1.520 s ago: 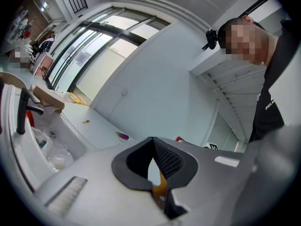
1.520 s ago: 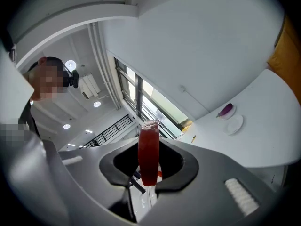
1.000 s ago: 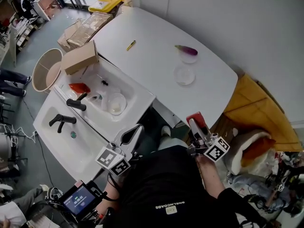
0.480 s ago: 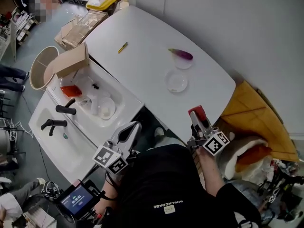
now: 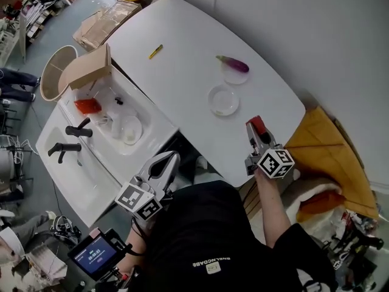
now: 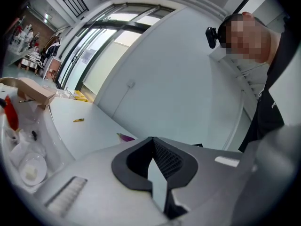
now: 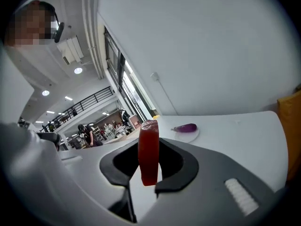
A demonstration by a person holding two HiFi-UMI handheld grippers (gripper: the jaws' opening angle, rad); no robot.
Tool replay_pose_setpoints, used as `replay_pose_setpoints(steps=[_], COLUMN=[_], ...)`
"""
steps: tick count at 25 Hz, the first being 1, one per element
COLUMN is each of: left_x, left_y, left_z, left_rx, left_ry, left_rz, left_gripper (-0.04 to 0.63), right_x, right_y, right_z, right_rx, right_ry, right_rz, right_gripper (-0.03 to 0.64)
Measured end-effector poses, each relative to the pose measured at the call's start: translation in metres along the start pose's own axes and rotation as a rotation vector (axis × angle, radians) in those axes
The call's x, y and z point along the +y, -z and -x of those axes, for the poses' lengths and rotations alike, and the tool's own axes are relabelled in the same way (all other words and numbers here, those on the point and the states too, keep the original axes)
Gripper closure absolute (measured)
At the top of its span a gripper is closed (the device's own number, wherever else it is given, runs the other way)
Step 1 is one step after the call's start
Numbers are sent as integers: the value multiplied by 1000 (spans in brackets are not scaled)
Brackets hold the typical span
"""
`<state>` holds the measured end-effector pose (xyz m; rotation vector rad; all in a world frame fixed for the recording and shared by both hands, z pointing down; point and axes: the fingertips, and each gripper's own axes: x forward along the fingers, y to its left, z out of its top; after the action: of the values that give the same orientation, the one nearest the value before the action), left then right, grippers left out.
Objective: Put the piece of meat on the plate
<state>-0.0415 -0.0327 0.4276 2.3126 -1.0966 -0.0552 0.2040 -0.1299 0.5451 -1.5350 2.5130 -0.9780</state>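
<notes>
In the head view my right gripper (image 5: pixel 255 130) is shut on a red piece of meat (image 5: pixel 257 125), which hangs over the near right edge of the white table (image 5: pixel 182 53). In the right gripper view the meat (image 7: pixel 148 154) stands upright between the pads. An empty clear plate (image 5: pixel 222 100) lies on the table just beyond and to the left of it. Farther back a second plate (image 5: pixel 234 73) carries a purple eggplant (image 5: pixel 234 63); that eggplant (image 7: pixel 186 127) also shows ahead of the right jaws. My left gripper (image 5: pixel 166 164) is shut and holds nothing, low beside the sink counter.
A white sink counter (image 5: pixel 91 175) with two black faucets (image 5: pixel 64 148) stands at the left; in the basin are a red item (image 5: pixel 87 105) and a round dish (image 5: pixel 129 129). Also in view: a cardboard box (image 5: pixel 85 69), a yellow pen (image 5: pixel 155 52), a round bin (image 5: pixel 55 72), and an orange cushion (image 5: pixel 328 145) at the right.
My right gripper has carried the meat forward, from off the table's near edge to over it and closer to the empty plate. The left gripper shifted a little and stays shut.
</notes>
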Motion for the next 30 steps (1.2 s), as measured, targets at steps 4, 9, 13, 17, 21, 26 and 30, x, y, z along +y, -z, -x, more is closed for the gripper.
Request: replay_pose_setpoints(steps=[4, 9, 13, 17, 21, 26, 30], left_x=[2, -1, -4, -2, -2, 4, 7], left_y=[1, -1, -3, -9, -11, -15, -16], left_z=[-3, -10, -16, -22, -27, -27, -28], left_rx=[18, 40, 58, 60, 76, 79, 84], left_ry=[-27, -32, -36, -48, -58, -92, -106], left_rz=[5, 1, -9, 1, 18, 54, 86], left_gripper=[575, 575, 575, 575, 575, 575, 575], right_x=[-22, -46, -59, -74, -90, -109, -117], right_y=[1, 3, 9, 13, 17, 18, 20], right_z=[-20, -39, -50, -61, -70, -81, -88], right_rx=[42, 98, 139, 185, 232, 271, 300], right_ry=[53, 110, 146, 173, 203, 231, 244], right_rz=[51, 98, 130, 150, 180, 200, 228], right_gripper=[523, 523, 523, 522, 523, 522, 522])
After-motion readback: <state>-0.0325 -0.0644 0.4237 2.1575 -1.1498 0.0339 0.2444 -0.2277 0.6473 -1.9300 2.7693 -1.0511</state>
